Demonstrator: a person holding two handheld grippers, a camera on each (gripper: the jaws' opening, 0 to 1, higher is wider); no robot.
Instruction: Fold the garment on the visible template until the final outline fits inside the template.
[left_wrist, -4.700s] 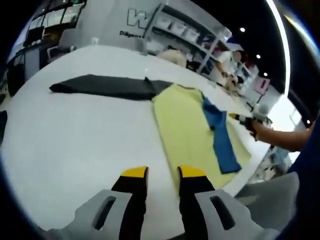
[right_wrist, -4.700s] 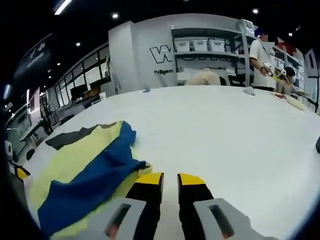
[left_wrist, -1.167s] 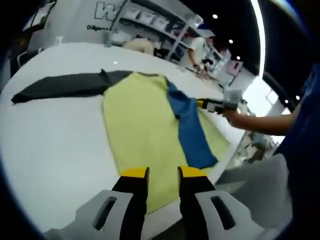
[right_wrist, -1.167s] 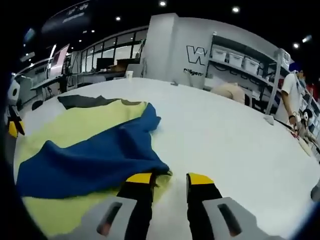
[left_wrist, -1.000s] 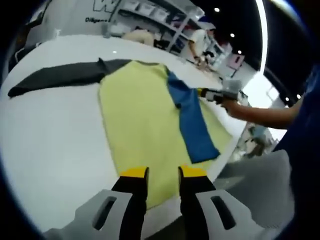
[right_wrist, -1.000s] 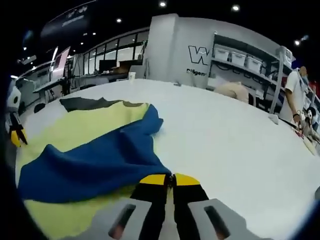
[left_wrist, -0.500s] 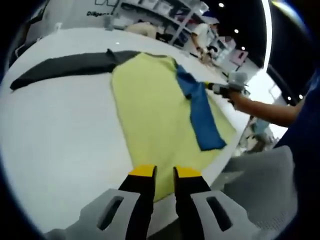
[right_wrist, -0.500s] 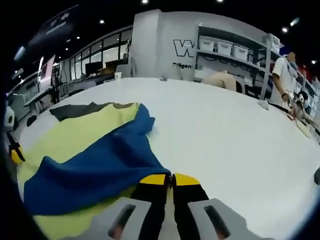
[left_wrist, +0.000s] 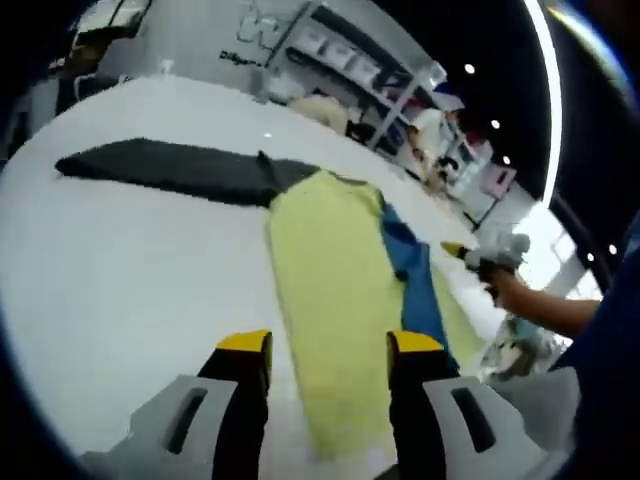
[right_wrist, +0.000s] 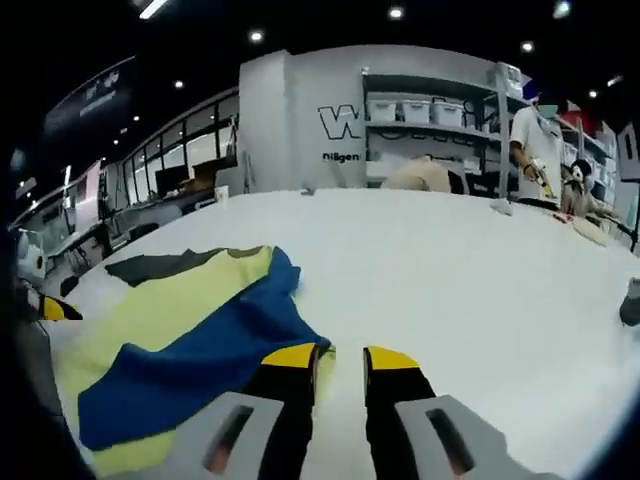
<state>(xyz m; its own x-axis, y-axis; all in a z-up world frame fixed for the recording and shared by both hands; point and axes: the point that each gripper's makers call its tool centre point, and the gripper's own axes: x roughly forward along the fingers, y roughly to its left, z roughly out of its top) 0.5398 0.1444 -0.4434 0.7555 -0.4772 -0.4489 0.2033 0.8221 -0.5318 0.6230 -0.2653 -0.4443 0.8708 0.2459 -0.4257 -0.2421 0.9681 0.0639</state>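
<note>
1. The left gripper has its yellow-tipped jaws spread wide, nothing between them; below the gap lie the white table and the near end of the garment.
2. The right gripper also has its jaws parted and empty, hovering just beside the garment's blue edge; whether the left jaw touches the cloth cannot be told.
3. In the left gripper view the right gripper comes in beyond the garment, held by a hand, close to the blue strip.
4. The garment lies flat on the table: a pale yellow body with a blue sleeve folded over it along one side.
5. A dark grey sleeve stretches out from the garment's far end across the table, away from the blue side.
6. Beyond the table, past the garment's far end, stand shelves with white boxes against a grey wall.
7. A person in a white top stands beside those shelves, well apart from the garment.
</note>
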